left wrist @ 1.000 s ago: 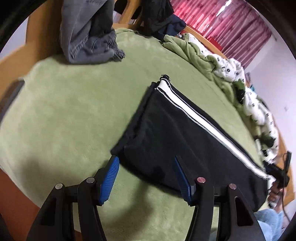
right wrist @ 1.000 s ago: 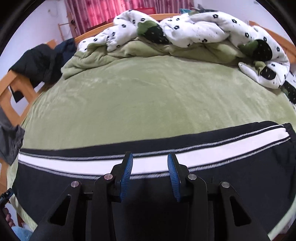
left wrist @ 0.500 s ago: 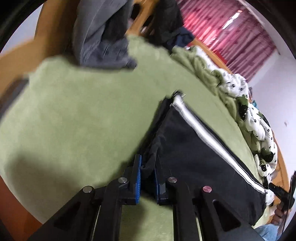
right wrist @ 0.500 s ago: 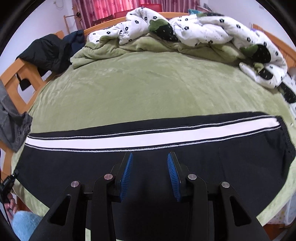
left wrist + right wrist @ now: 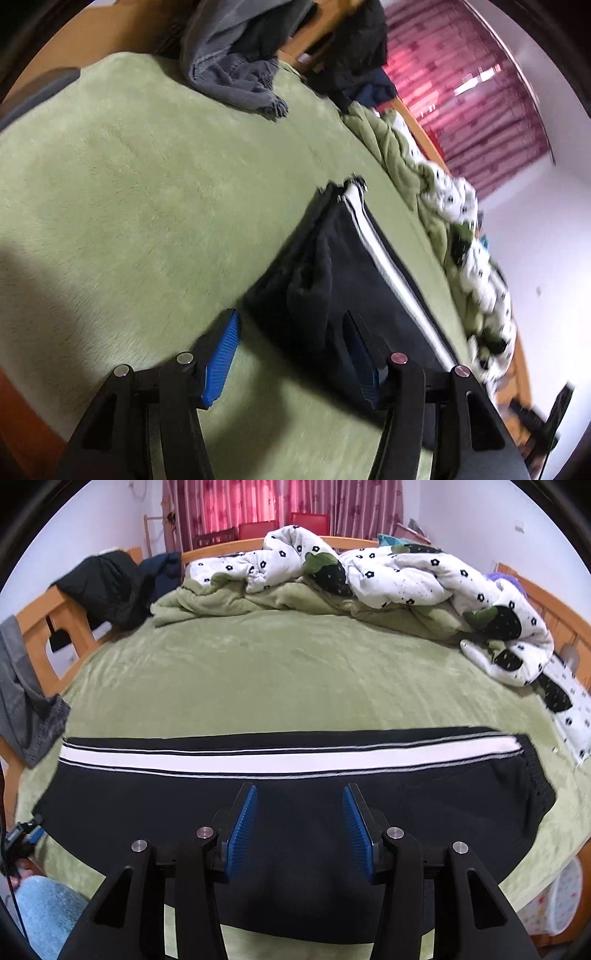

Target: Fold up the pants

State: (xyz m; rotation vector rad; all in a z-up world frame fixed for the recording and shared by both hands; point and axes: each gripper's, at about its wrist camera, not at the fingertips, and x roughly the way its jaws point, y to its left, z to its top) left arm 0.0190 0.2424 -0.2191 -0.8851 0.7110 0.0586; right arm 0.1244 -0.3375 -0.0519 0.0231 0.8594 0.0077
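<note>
Black pants [image 5: 295, 775] with a white side stripe lie flat and lengthwise across the green bed cover [image 5: 295, 672], folded leg on leg. My right gripper [image 5: 299, 830] is open and empty, hovering over the middle of the pants. In the left wrist view the pants' cuff end [image 5: 332, 288] is rumpled, with a raised crease. My left gripper [image 5: 291, 354] is open above that corner, one finger over the cover, the other over the cloth.
A rumpled white flowered duvet [image 5: 388, 572] and green blanket lie along the far side. Grey clothing [image 5: 236, 66] and a dark jacket [image 5: 110, 583] hang over the wooden bed frame at the left. A basket [image 5: 554, 904] stands by the bed's right corner.
My left gripper, which was shut on the cuff corner half a second ago, has opened and let it go, leaving it rumpled. My right gripper has drawn back and higher from the stripe.
</note>
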